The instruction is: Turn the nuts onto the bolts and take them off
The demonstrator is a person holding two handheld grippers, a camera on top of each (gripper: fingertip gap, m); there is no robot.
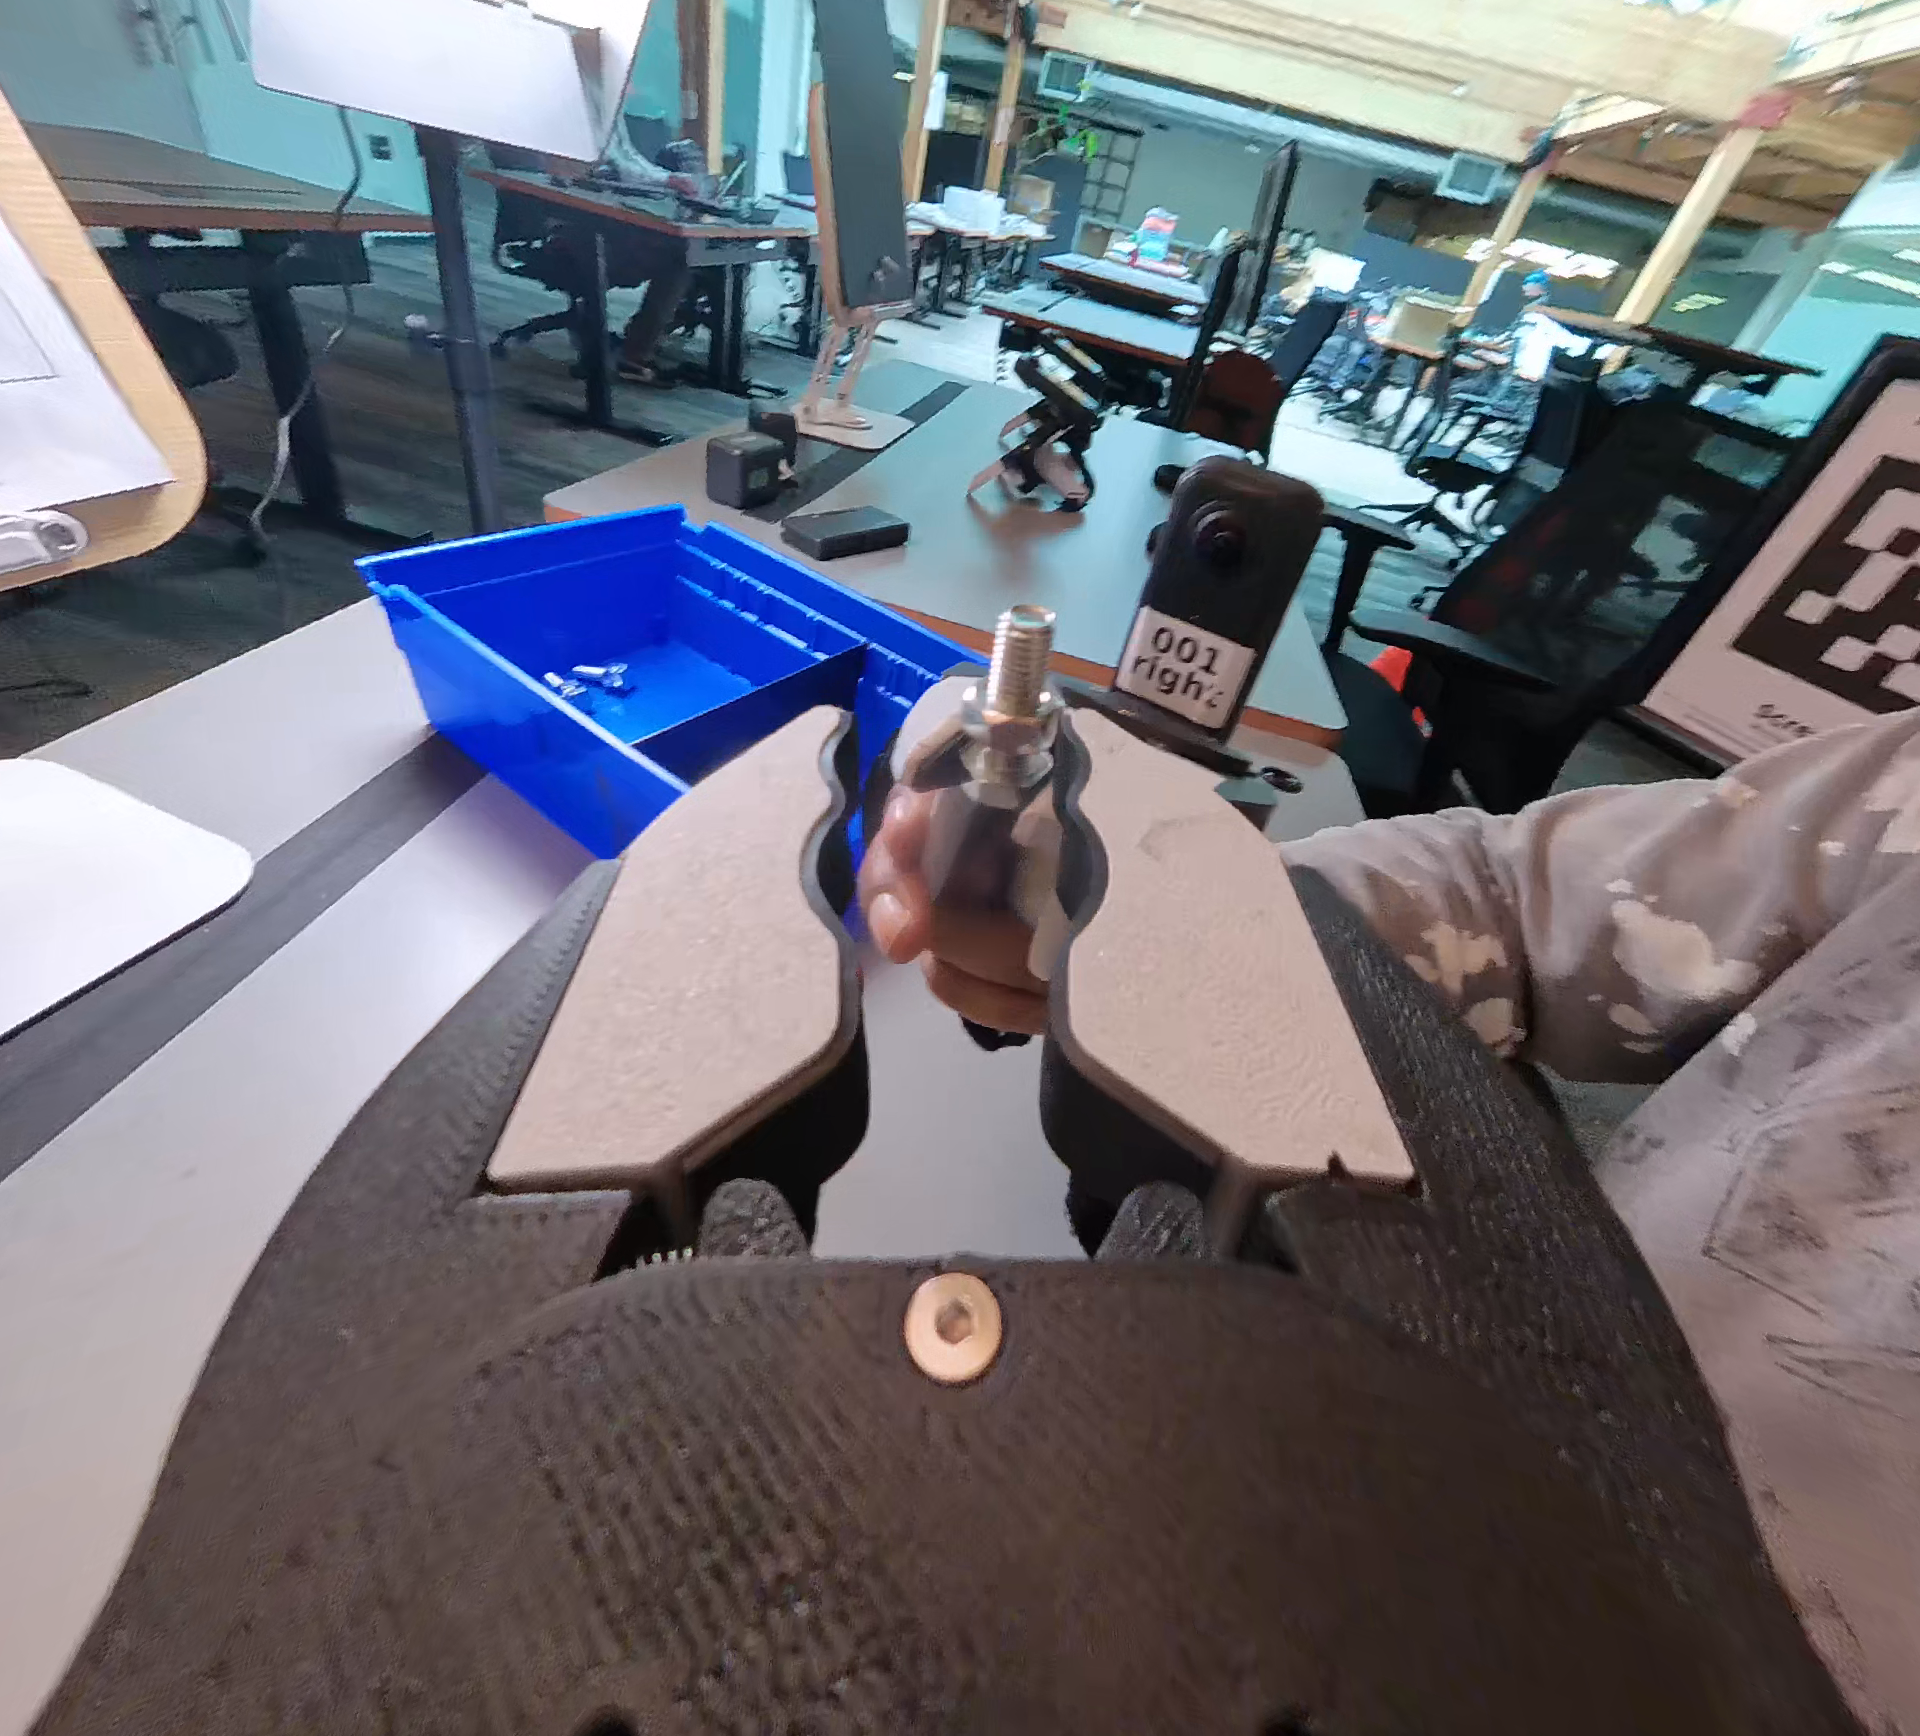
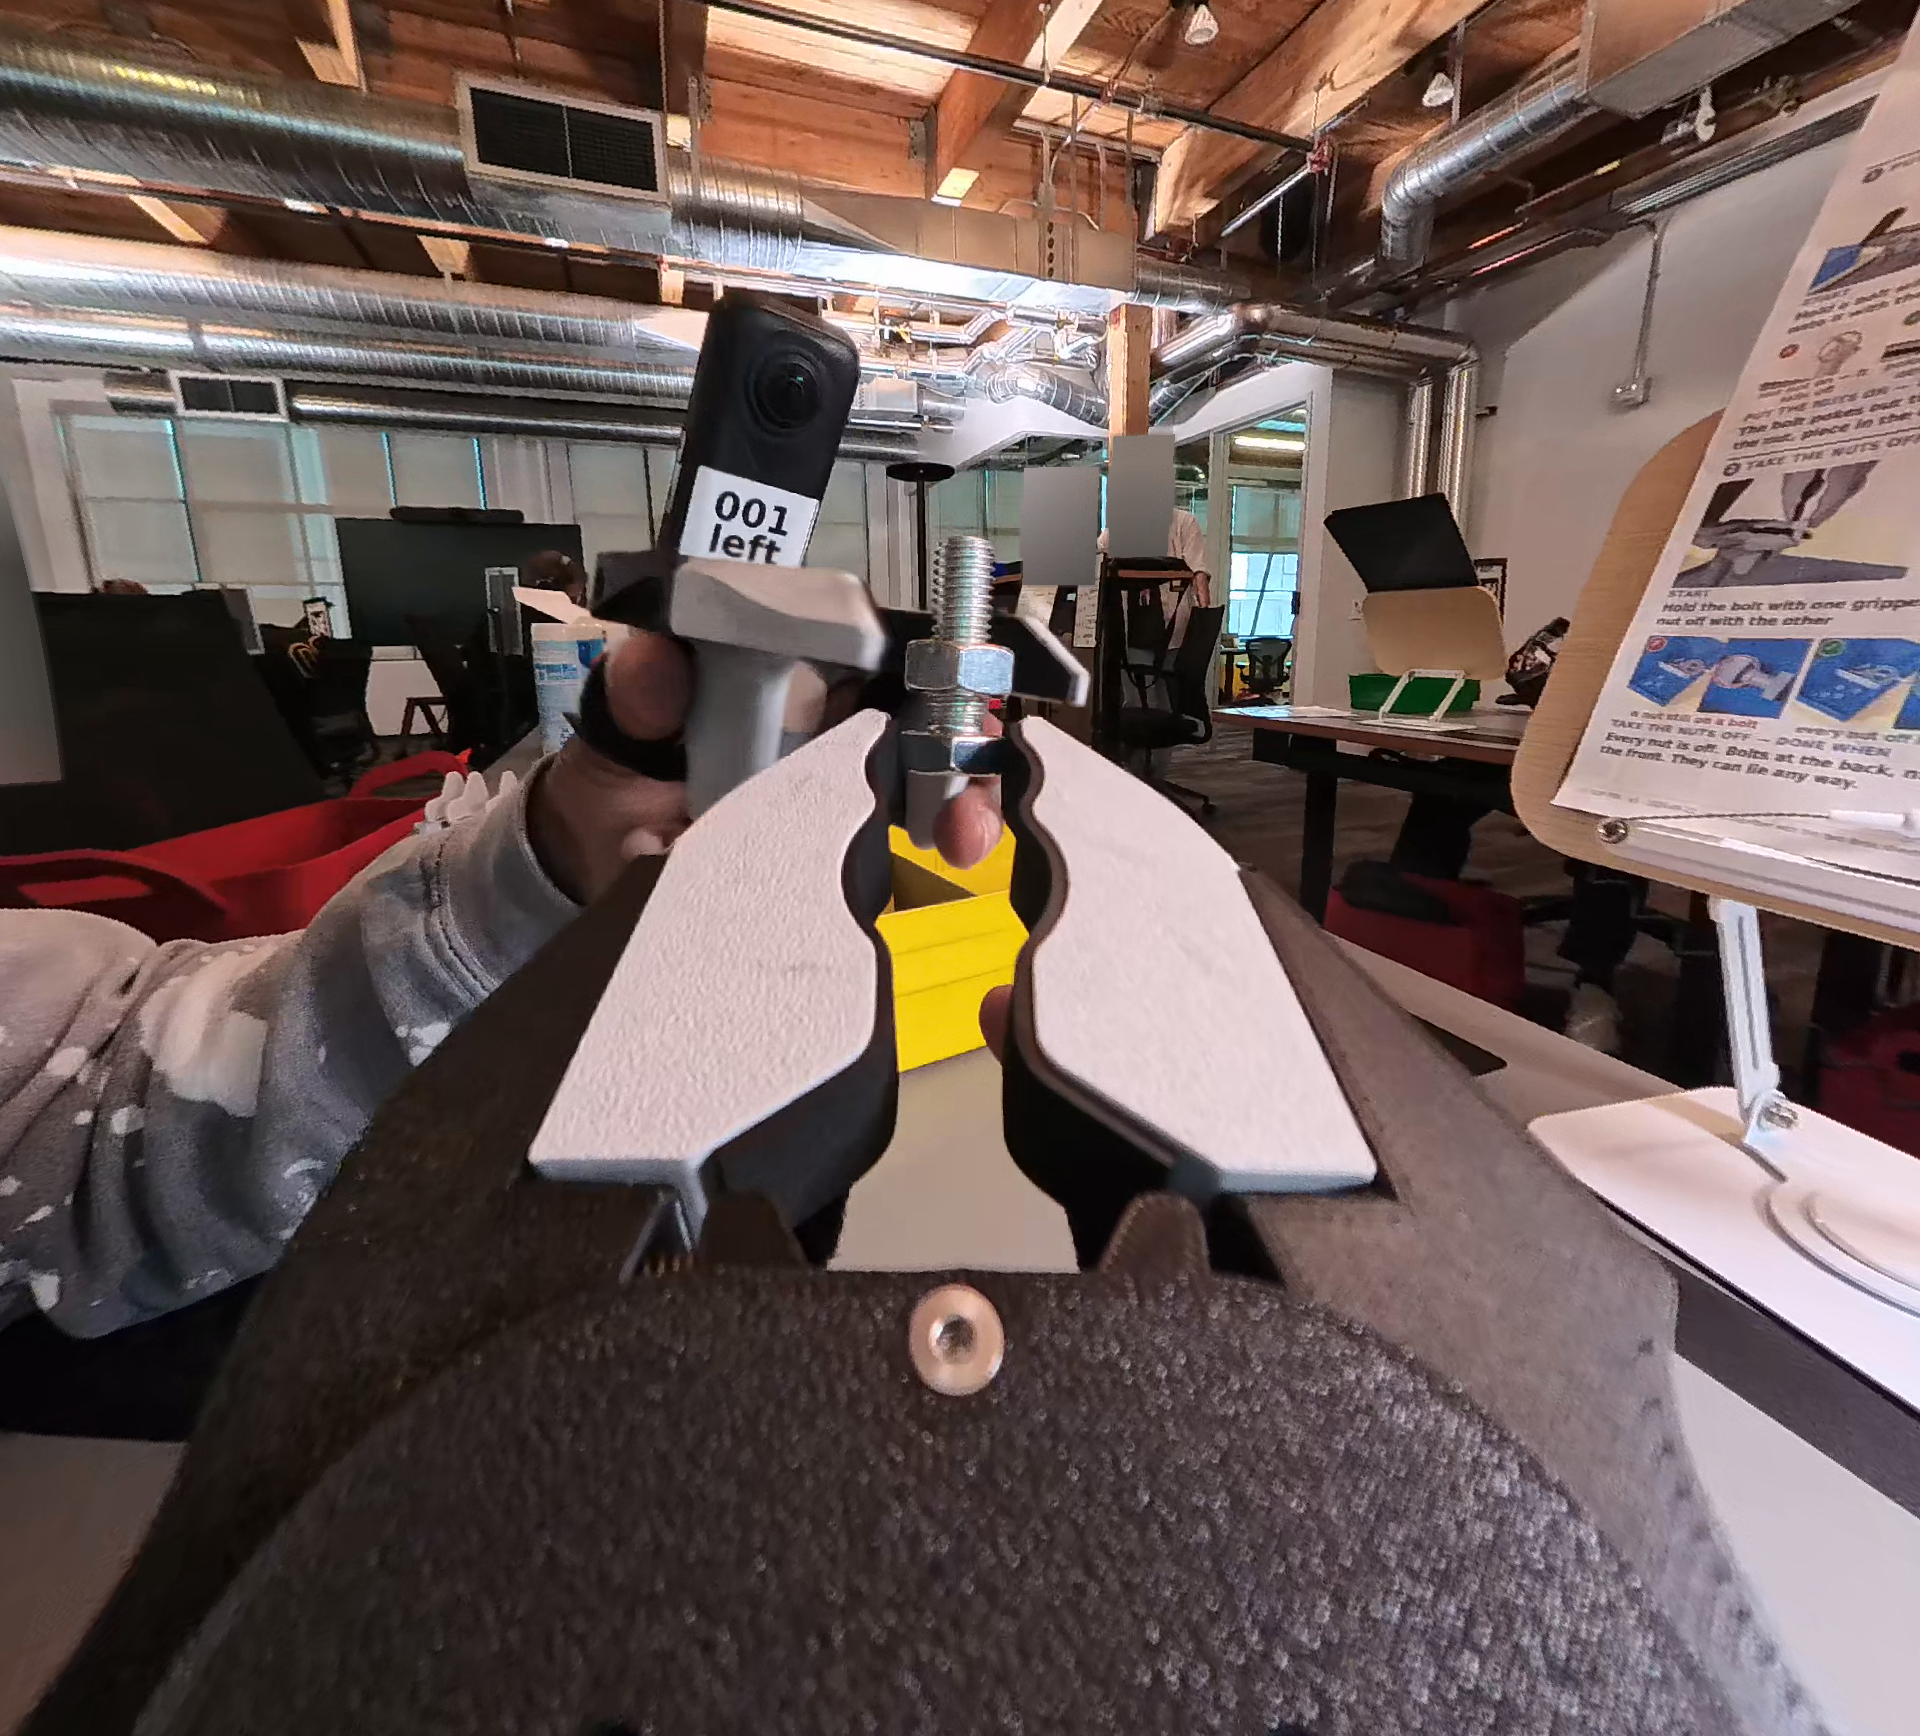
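Two tongs meet in the air above the grey worktop (image 1: 312, 959), facing each other. The right tongs (image 2: 954, 746) are narrow and clamp the lower hex end of a bolt (image 2: 963, 585), which stands upright with its threaded end up. One nut (image 2: 956, 668) sits on the thread, just above the clamped end. The left tongs (image 1: 956, 741) are wider and reach around the bolt at the height of the nut. One of their fingers (image 2: 769, 621) is clearly apart from the nut, and for the other I cannot tell if it touches. On the worktop behind stands a blue bin (image 1: 540, 730) with a few small metal parts (image 1: 592, 678) in one compartment. A yellow bin (image 2: 951, 959) shows below the bolt in the right wrist view.
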